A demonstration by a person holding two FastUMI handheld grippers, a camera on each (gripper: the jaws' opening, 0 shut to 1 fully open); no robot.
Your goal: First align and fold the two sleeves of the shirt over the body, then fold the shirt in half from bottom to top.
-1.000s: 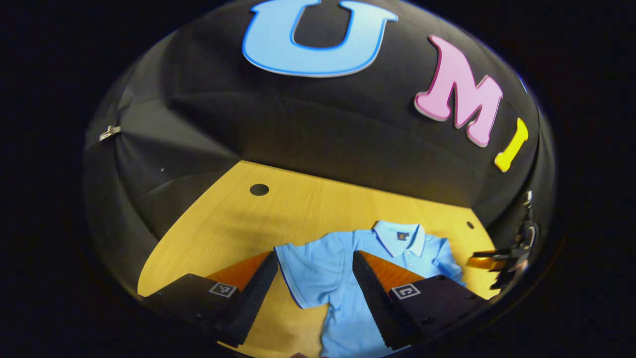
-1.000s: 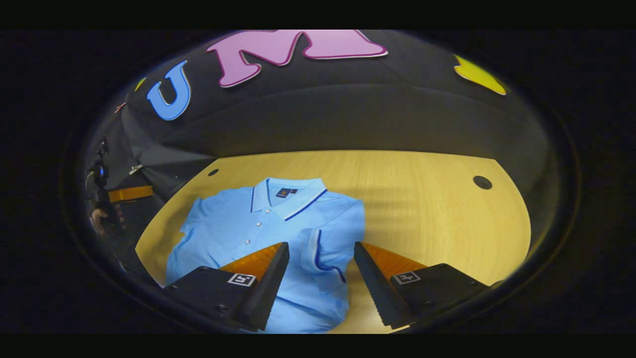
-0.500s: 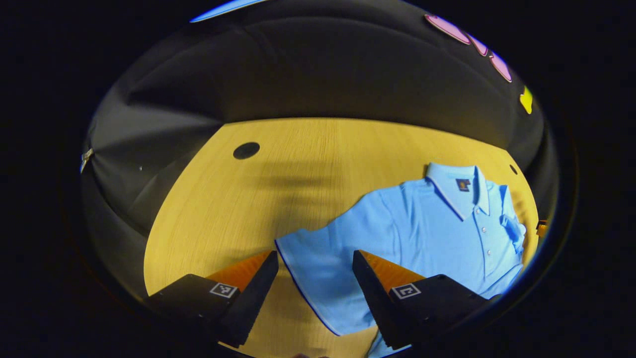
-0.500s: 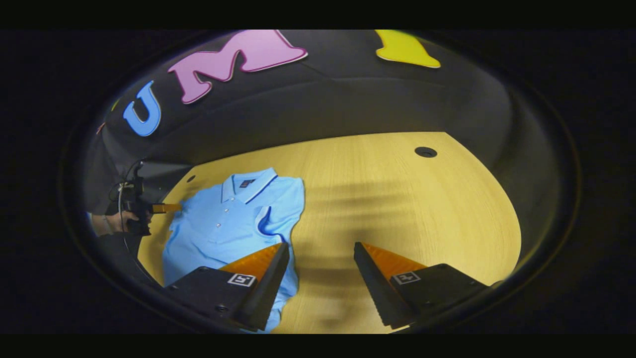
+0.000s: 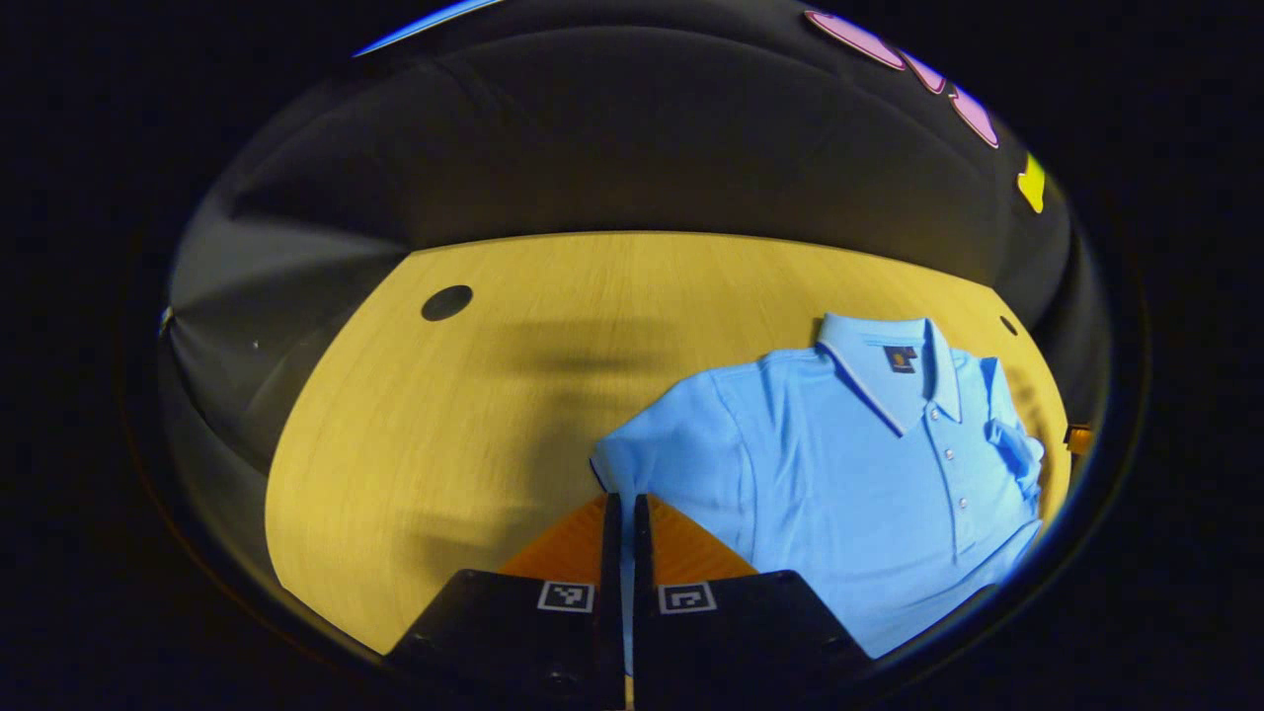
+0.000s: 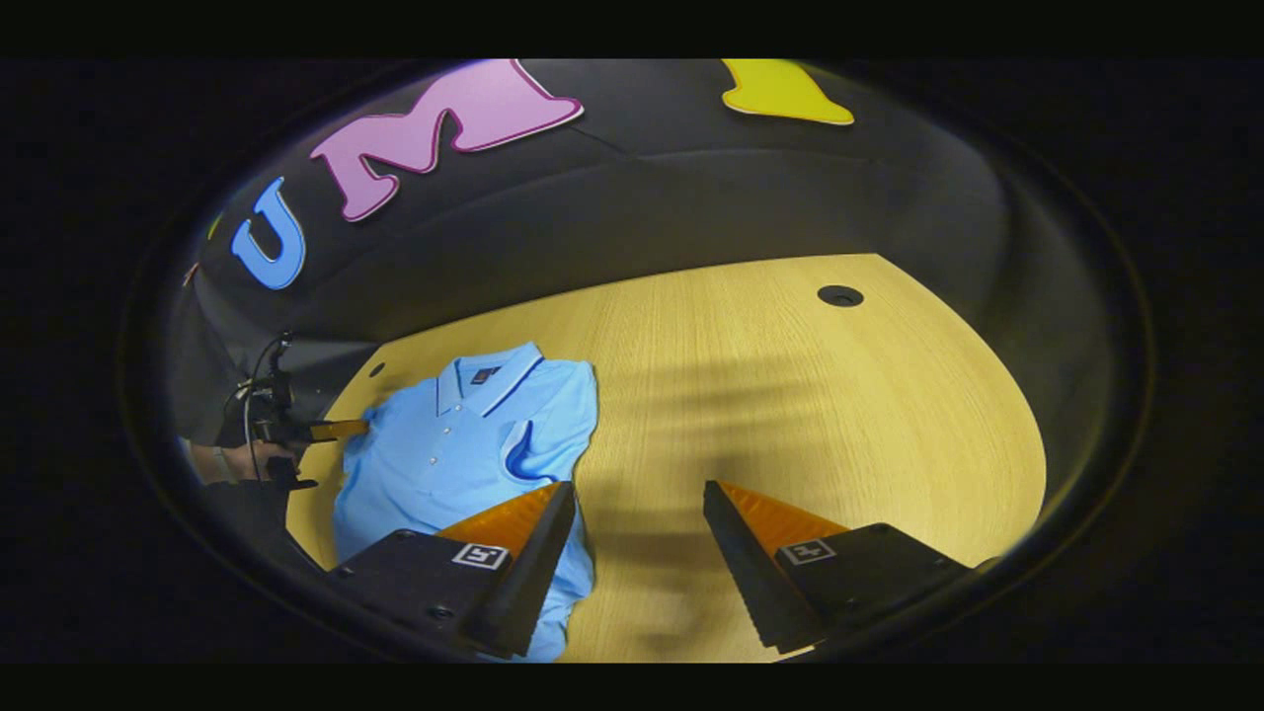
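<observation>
On the wooden tabletop [image 5: 474, 415] lies a light blue polo shirt [image 5: 849, 474], flat, with its front buttons up. It is the big landmark here. Its collar [image 5: 889, 360] points toward the black booth wall. In the right gripper view, one sleeve [image 6: 528, 454] is already folded in over the body of the shirt. The other sleeve [image 5: 657, 459] sticks out at the near side of the shirt in the left gripper view.

The left tongs [image 5: 622, 523] are at the edge of that sleeve. Their two fingers are pressed almost together, and a thin strip of blue cloth shows between them, so they seem to pinch the sleeve edge. The right tongs [image 6: 637, 523] are wide open and hold nothing. They hang over the bare wood just beside the shirt's folded side.

I think the shirt is soft, light and floppy. It will bend and wrinkle easily. The hem of the sleeve is a good place to pinch. Lifting it slowly should keep the fold neat.
</observation>
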